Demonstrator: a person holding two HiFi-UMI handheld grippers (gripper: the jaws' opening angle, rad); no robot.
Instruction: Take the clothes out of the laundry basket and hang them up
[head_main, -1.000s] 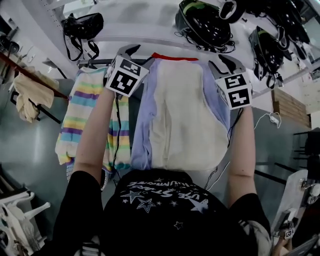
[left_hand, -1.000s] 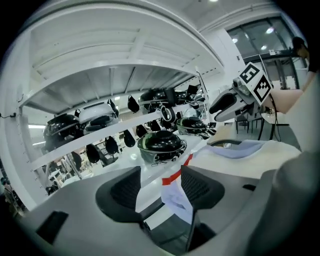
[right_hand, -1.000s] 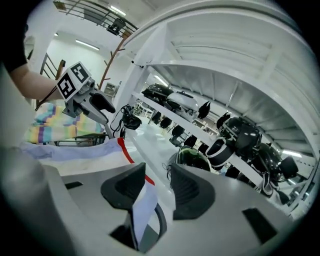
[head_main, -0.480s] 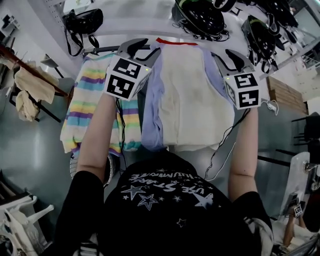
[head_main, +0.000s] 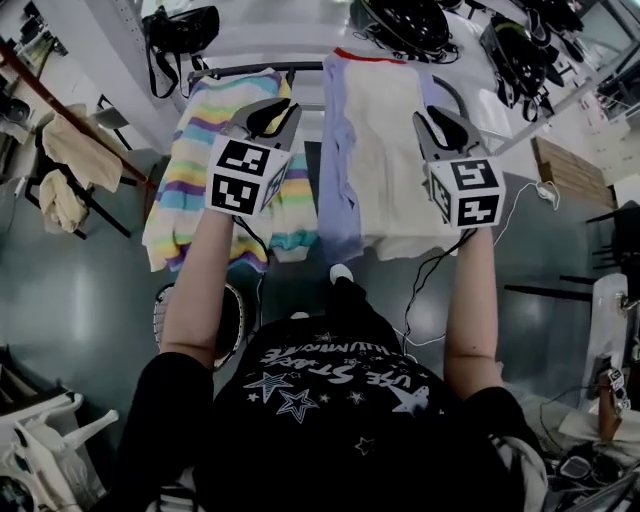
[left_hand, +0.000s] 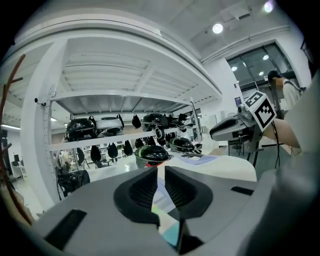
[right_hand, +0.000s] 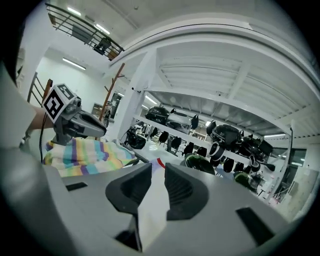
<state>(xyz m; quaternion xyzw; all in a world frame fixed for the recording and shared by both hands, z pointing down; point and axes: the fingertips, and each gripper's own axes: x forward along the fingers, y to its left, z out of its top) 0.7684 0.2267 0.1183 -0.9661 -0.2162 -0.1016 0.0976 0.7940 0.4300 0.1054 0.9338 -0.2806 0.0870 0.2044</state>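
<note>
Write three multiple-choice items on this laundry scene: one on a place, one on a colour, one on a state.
1. In the head view, where does the striped garment hang relative to the cream garment?
A. to its left
B. to its right
C. on the floor beneath it

2. What colour is the cream garment's top edge?
A. green
B. red
C. black

3. In what state is the striped garment?
A. folded on the floor
B. stuffed in a basket
C. draped over the rail

Answers:
1 A: the stripes lie left of the cream cloth, along the same rail.
2 B: a red band runs along its top.
3 C: it hangs down from the rail, spread out.
</note>
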